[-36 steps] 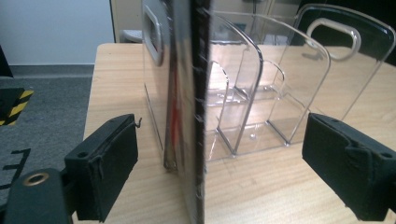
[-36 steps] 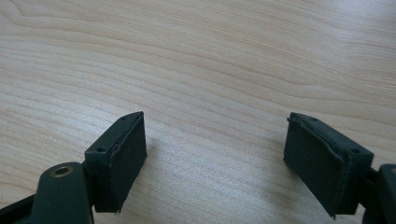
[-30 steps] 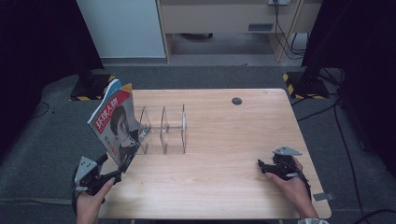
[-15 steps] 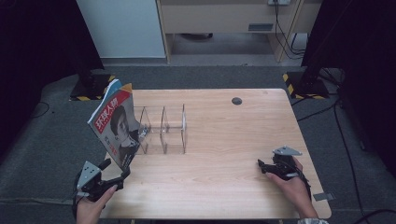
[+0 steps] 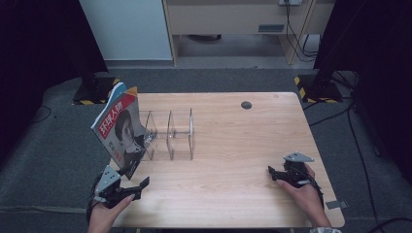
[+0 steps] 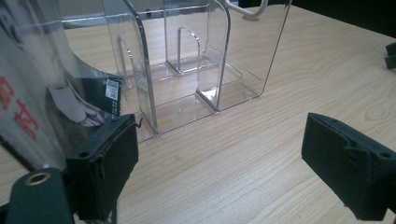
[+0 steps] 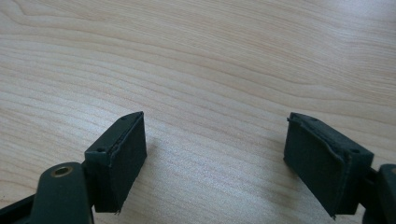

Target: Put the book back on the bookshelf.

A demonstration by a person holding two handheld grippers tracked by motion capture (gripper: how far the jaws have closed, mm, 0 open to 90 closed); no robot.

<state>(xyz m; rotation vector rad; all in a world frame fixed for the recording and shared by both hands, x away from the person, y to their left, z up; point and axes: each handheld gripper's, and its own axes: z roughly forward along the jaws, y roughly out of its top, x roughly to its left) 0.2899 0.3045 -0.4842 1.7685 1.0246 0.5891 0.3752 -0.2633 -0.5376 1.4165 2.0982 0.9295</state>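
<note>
- High view: the left tongs (image 5: 138, 187) lie low at about 7 o'clock of the surface (image 5: 233, 145), just beside the bottom corner of the magazine (image 5: 119, 128). One second ago they were closer to this corner; now they have moved back a little toward the person, and the magazine leans as before.
- High view: the magazine stands tilted at the 9 o'clock end of the clear rack (image 5: 170, 136), leaning away from it, its lower edge at the rack. The cover has a red band with white Chinese characters; I cannot read them surely.
- High view: the right tongs (image 5: 272, 172) rest at about 4 o'clock of the surface, well apart from the rack, at the same place as earlier.
- Left gripper view: the jaws of the left tongs stand wide with only wood between them. The rack (image 6: 196, 70) is at 12 o'clock, the magazine (image 6: 37, 93) at 9 o'clock, with red characters and a small barcode label, too small to read.
- Right gripper view: the jaws of the right tongs (image 7: 215, 161) are wide apart over bare wood (image 7: 210, 56), holding nothing.
</note>
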